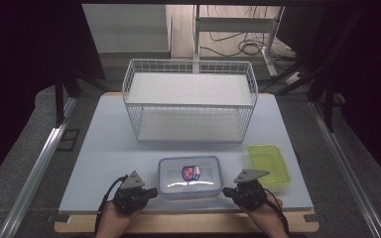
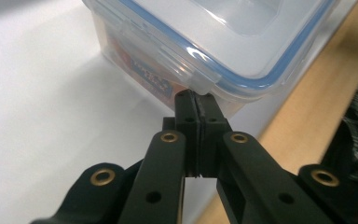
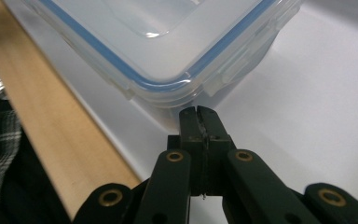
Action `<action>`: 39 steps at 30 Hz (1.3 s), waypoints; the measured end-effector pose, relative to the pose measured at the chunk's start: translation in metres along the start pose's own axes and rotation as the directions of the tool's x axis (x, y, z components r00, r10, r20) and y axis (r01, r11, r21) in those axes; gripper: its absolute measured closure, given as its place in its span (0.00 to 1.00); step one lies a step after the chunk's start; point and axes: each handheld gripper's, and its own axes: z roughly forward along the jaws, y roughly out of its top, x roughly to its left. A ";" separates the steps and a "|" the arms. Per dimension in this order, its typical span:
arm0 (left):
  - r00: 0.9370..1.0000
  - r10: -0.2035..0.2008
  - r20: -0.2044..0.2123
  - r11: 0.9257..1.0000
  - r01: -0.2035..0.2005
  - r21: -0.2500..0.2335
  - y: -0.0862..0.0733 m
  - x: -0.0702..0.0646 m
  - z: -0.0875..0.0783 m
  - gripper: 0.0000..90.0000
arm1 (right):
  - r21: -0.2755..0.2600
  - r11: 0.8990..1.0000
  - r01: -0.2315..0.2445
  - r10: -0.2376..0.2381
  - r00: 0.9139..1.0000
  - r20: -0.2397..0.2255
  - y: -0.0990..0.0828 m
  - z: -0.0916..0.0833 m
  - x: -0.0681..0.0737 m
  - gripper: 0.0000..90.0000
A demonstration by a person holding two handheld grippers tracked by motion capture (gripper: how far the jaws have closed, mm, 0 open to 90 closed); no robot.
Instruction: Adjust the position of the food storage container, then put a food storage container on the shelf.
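Observation:
A clear plastic box with a blue-sealed snap lid [image 1: 189,174] lies near the front edge of the white table [image 1: 104,148]; a red and blue label shows through it. My left gripper [image 1: 153,191] sits at the box's left front corner, jaws shut and empty. In the left gripper view its tips [image 2: 196,97] come right up under the box's side clip [image 2: 168,58]. My right gripper [image 1: 226,191] is at the right front corner, also shut with nothing in it. Its tips [image 3: 198,112] stop just short of the box's rounded corner [image 3: 168,88].
A white wire rack with two shelves [image 1: 189,101] stands behind the box at the table's middle. A yellow-green lidded container [image 1: 269,163] lies to the right. The wooden table edge [image 1: 188,223] runs along the front, with metal rails at both sides.

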 end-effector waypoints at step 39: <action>0.996 0.083 0.016 0.996 -0.082 -0.044 0.064 0.036 -0.006 0.04 | -0.170 0.983 -0.074 0.070 0.997 -0.030 0.049 -0.004 -0.031 0.03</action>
